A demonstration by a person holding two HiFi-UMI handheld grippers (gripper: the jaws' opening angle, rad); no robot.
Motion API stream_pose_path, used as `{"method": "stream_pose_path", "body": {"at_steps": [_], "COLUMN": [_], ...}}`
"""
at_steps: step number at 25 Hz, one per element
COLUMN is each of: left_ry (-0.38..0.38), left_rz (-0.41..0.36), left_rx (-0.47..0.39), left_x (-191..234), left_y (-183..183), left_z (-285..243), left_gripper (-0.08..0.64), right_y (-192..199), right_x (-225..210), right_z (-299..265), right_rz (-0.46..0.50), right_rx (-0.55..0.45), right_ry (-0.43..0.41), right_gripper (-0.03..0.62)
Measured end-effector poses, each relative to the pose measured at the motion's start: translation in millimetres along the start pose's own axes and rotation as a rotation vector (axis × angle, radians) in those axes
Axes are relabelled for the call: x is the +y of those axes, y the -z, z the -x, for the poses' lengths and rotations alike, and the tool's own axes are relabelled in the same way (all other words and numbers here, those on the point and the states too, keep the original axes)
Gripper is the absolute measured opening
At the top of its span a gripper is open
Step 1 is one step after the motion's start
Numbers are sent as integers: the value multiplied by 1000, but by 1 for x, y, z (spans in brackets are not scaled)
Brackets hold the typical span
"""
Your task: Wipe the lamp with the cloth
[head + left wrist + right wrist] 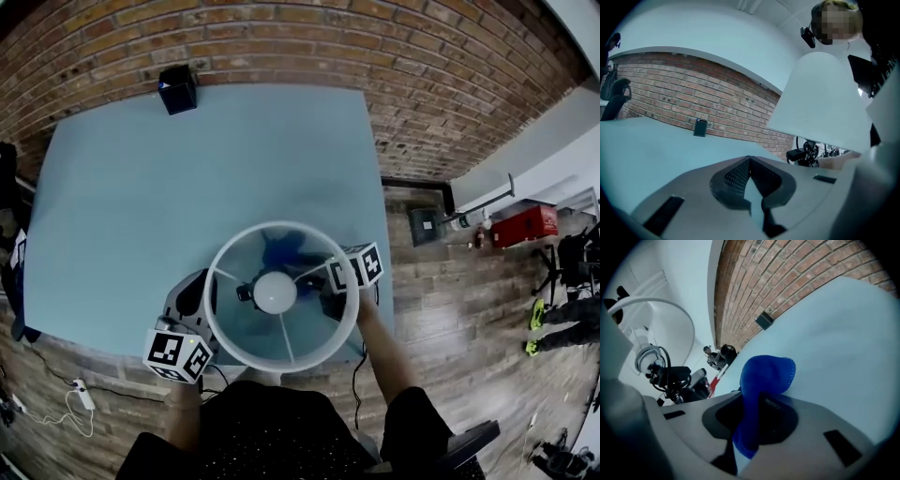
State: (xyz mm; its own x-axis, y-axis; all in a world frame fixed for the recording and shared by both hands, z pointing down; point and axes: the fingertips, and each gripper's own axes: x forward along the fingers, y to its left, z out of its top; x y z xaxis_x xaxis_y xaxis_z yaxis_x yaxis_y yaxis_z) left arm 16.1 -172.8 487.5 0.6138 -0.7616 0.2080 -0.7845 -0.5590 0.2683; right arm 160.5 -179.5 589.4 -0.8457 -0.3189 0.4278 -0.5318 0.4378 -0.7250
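The right tool (pixel 757 401) is clamped on the blue cloth (pixel 765 375), which bulges out past its jaws above the pale blue counter (pixel 187 169). The left tool (pixel 750 161) has its jaws together, holding nothing. The white lamp (pixel 275 292) stands between the two tools.

place: workroom or lab | brick wall (pixel 281 37) | work table (pixel 141 206) | office chair (pixel 616 96)

Grey handheld grippers, dark speckled clothing.
Pale grey moulded shells on left gripper (pixel 750 161) and right gripper (pixel 757 404), black ribbed pads (pixel 736 176); white marker cubes (pixel 176 354) with black squares; thin black cable (pixel 355 375); black short-sleeved top (pixel 272 431).
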Motion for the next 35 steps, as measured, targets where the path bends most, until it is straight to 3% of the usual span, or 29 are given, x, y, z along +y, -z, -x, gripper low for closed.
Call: {"method": "stream_pose_path", "body": {"at_steps": [3, 7, 10, 13, 16, 20, 25, 35], "left_ry": [1, 8, 24, 37, 48, 60, 77, 72], "left_rz": [6, -2, -17, -35, -58, -84, -113, -74], "left_rx": [2, -11, -22, -31, -34, -35, -60, -126], "left_x": [-3, -6, -10, -15, -19, -22, -27, -30], "left_y": [1, -2, -6, -10, -10, -11, -18, -20], "left_z": [6, 14, 21, 32, 48, 72, 99, 143], "left_gripper": [9, 9, 8, 9, 9, 8, 9, 8], "right_y": [-3, -18, -33, -30, -17, 7, 29, 67], "right_x": [-10, -9, 11, 25, 51, 90, 123, 150], "right_z": [11, 54, 103, 147, 175, 197, 213, 220], "right_rz": [-19, -42, 58, 199, 367, 519, 547, 501], "right_rx": [-14, -241, -472, -646, -746, -819, -870, -918], "right_ry": [95, 92, 151, 316, 497, 735, 899, 966], "right_gripper": [74, 74, 74, 74, 74, 74, 74, 74]}}
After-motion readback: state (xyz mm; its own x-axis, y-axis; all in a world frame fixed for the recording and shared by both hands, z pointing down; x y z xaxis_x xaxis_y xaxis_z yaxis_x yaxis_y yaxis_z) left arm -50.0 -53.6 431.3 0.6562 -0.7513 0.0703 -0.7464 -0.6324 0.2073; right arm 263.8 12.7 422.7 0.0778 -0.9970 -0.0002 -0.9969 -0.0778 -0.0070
